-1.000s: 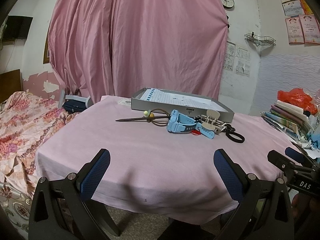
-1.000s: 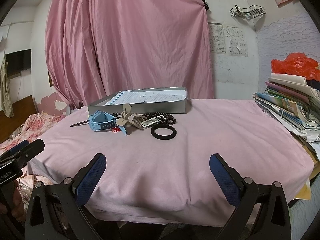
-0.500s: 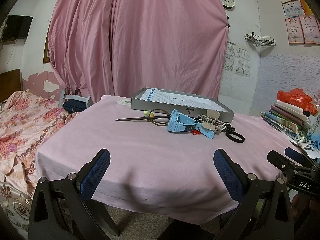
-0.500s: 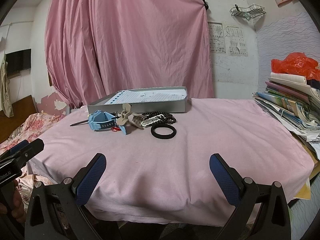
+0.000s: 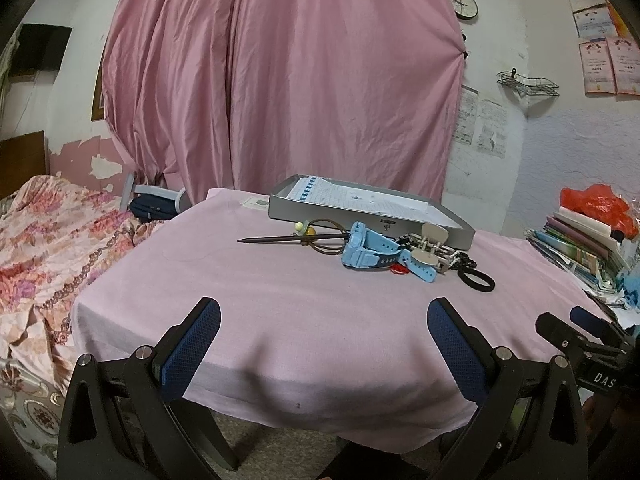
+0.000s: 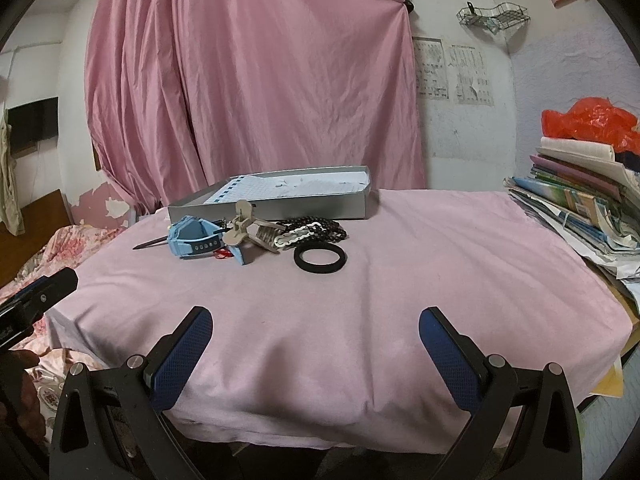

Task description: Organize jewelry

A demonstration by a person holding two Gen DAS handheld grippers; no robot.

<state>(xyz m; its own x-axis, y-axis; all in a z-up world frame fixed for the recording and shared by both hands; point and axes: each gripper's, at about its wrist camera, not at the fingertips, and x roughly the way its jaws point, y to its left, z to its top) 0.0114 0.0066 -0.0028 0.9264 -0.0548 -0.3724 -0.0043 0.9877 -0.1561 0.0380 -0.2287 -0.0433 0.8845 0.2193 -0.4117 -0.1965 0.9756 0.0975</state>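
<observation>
Both my left gripper [image 5: 323,334] and right gripper [image 6: 315,344] hang wide open and empty at the table's near edge, nothing picked yet; next I'd reach for the jewelry pile [image 6: 256,234] before the grey tray [image 6: 348,206].

Only thing we can actually read is "DAS" on the right tongs [image 5: 604,376]; wall papers [image 6: 430,68] are too blurry.

Left claw [image 5: 323,338] and right claw [image 6: 314,348] both gape empty.
</observation>
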